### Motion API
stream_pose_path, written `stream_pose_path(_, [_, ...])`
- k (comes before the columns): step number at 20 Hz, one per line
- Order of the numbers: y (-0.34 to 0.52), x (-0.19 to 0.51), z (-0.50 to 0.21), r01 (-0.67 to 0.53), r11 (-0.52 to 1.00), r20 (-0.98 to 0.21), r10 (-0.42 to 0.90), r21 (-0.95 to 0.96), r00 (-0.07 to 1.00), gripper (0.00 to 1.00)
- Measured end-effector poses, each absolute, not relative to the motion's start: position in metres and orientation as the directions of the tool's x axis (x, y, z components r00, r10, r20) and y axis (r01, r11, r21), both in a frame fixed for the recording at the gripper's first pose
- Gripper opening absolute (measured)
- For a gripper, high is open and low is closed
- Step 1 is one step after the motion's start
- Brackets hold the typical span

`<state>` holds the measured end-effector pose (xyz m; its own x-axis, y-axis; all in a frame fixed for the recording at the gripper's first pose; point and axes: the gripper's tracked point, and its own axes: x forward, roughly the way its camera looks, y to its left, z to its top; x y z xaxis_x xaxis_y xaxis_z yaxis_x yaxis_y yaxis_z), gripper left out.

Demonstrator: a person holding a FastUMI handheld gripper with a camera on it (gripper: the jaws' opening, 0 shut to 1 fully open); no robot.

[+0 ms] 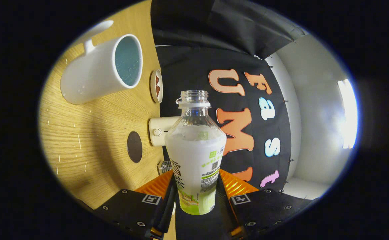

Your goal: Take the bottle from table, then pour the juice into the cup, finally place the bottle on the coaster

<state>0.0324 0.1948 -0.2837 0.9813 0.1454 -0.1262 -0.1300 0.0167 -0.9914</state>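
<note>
My gripper (196,196) is shut on an uncapped plastic bottle (196,150) with a white and green label; both fingers press its lower body. The whole view is rolled sideways, so the wooden table (91,143) stands like a wall beside the bottle. A white cup (96,71) with a handle and a bluish inside rests on that table, well beyond the fingers and off to the side of the bottle's open mouth (193,96). A dark round coaster (134,147) lies on the table, nearer to the fingers than the cup. The bottle holds whitish juice up to its shoulder.
A small round dish (156,86) stands at the table's far edge near the cup. A white boxy device (159,130) sits at the table edge behind the bottle, with a metal piece (165,166) below it. Black cloth wall and a pale wall lie beyond.
</note>
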Motion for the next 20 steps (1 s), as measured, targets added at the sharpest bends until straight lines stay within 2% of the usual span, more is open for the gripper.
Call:
stream_pose_path(7, [0.206,0.035,-0.29,-0.106,-0.083,-0.121,0.194,-0.991,0.974,0.61])
stream_pose_path(20, [0.213,0.035,-0.284,-0.077,-0.144,-0.109,0.227,-0.987,0.968,0.61])
